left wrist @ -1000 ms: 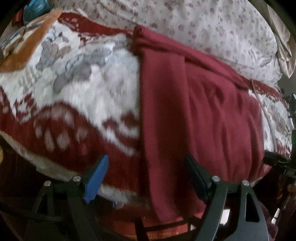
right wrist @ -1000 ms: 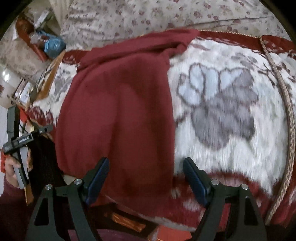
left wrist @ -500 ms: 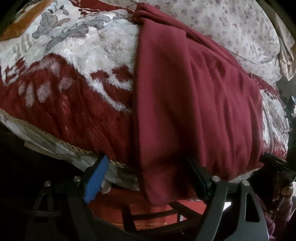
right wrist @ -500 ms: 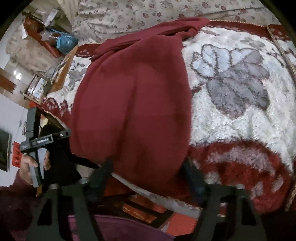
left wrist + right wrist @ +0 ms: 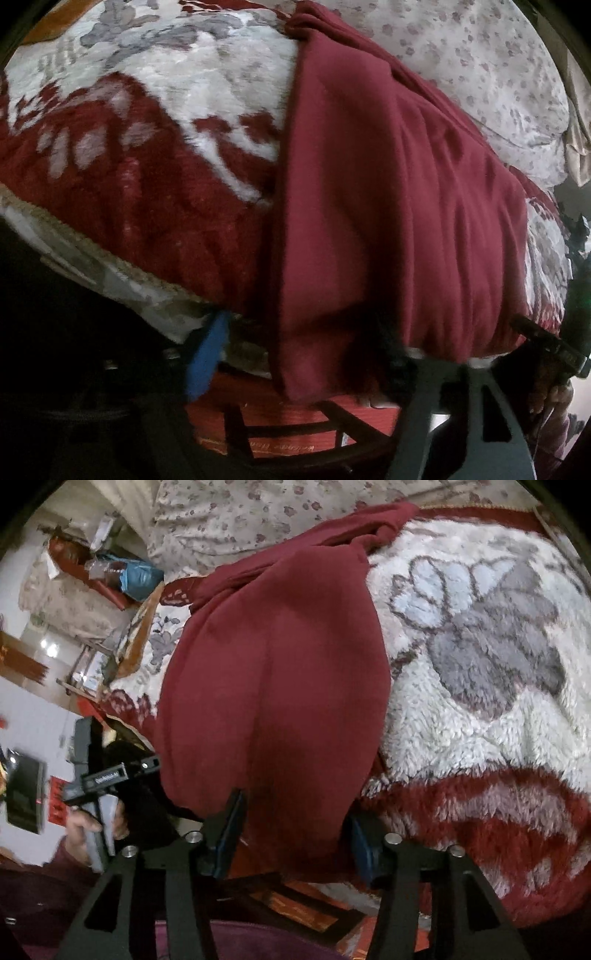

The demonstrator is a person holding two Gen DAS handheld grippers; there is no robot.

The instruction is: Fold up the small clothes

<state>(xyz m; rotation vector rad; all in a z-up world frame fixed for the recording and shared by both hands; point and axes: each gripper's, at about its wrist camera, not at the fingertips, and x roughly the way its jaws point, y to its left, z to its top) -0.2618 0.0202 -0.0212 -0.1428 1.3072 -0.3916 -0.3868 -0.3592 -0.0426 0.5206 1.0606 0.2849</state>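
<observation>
I have a dark red garment (image 5: 399, 206) spread lengthwise on the bed, on top of a fluffy blanket (image 5: 155, 122) patterned in white, red and grey. Its near hem hangs over the bed's front edge, and its far end bunches up against a floral pillow (image 5: 491, 62).

My left gripper (image 5: 295, 354) sits at the garment's near-left corner. Its jaws are closing, with the hanging corner between them. The blue pad (image 5: 207, 358) on the left finger is still clear of the cloth, so nothing is clamped. This view is blurred and dark low down.

My right gripper (image 5: 291, 834) is at the near-right corner of the same hem. Its jaws are closing too, and the red cloth (image 5: 280, 686) fills the gap between the 2 fingers. The left finger (image 5: 229, 827) lies against the fabric, but I cannot tell whether the pads press it yet.

In the right wrist view, my left hand (image 5: 92, 823) grips its handle at the lower left, just beside the garment's edge. A large grey flower (image 5: 491, 638) on the blanket lies to the garment's right. Below the bed edge a dark chair frame (image 5: 280, 432) shows over a red mat.
</observation>
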